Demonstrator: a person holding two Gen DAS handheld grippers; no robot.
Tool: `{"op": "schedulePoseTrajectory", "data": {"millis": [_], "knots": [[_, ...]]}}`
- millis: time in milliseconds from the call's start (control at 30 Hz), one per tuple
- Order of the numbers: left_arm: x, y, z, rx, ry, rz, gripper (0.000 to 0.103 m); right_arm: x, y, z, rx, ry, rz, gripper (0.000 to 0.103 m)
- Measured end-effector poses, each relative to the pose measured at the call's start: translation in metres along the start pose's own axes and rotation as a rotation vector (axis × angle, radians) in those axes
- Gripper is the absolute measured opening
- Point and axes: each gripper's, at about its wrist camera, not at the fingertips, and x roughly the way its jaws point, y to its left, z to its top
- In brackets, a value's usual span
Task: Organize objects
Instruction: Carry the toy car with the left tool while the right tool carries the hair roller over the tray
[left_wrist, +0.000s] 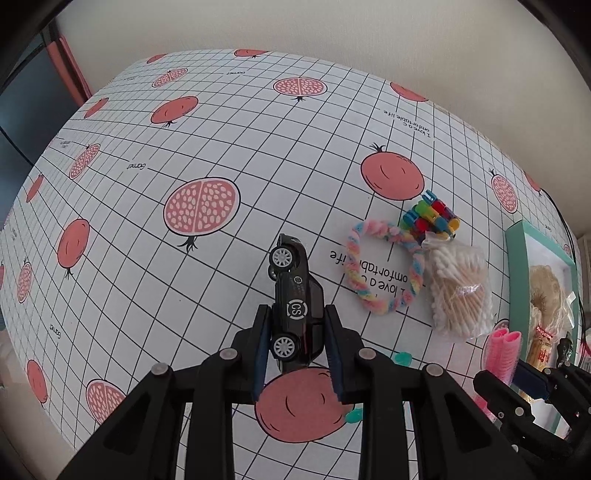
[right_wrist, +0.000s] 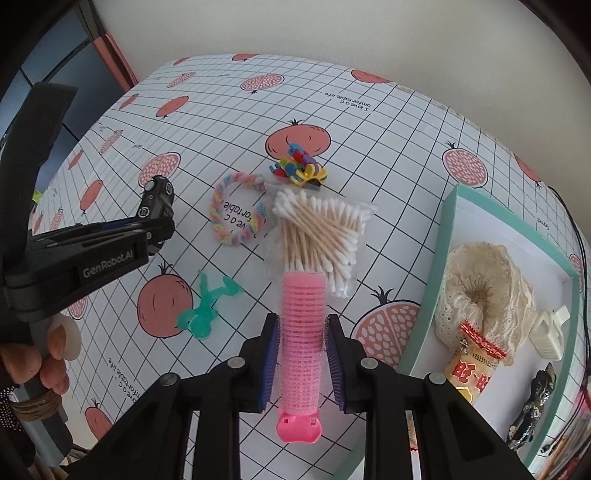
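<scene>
Toy car: one black toy car (left_wrist: 295, 302) bearing a round "CS" badge on its door, turned on its side with two silver wheels showing, being gripped at its rear half and held above the tablecloth
Left gripper: the left gripper (left_wrist: 297, 347) is clamping the car between its blue pads, jaws narrowed onto the body; its side is reading "GenRobot.AI" in the right wrist view, with a person's hand (right_wrist: 33, 354) wrapping the handle
Hair roller: one pink hair roller (right_wrist: 301, 339) is lying lengthwise between the fingers, its far end reaching over the bag of cotton swabs
Right gripper: the right gripper (right_wrist: 301, 343) is squeezing the roller, jaws closed to its width
Tablecloth: the tablecloth (left_wrist: 221, 129) is showing a black grid, pomegranates and the words "I love a comfortable life" and "Garnet"
Nearby on cloth: one bag of cotton swabs (right_wrist: 321, 236), one pastel braided loop (right_wrist: 236, 218), one cluster of coloured clips (right_wrist: 301, 166), one green plastic piece (right_wrist: 207, 306)
Teal tray: the teal tray (right_wrist: 447, 236) is sitting at the right, holding one lace item (right_wrist: 491, 280), one red-and-yellow packet (right_wrist: 472, 365) with print too small to read, one white clip (right_wrist: 550, 332) and one dark figurine (right_wrist: 532, 413)
</scene>
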Motion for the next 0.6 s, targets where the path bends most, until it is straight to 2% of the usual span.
{"op": "schedulePoseTrajectory", "data": {"millis": [200,600], "knots": [[-0.009,0.008,0.019,-0.013,-0.052,0.003,0.029,0.008,0.001,0.010,0.011,-0.031,0.014,0.027],[-0.046,-0.008,0.022,-0.012,-0.131,0.001,0.029,-0.012,-0.019,0.008,0.054,-0.084,0.024,0.027]]}}
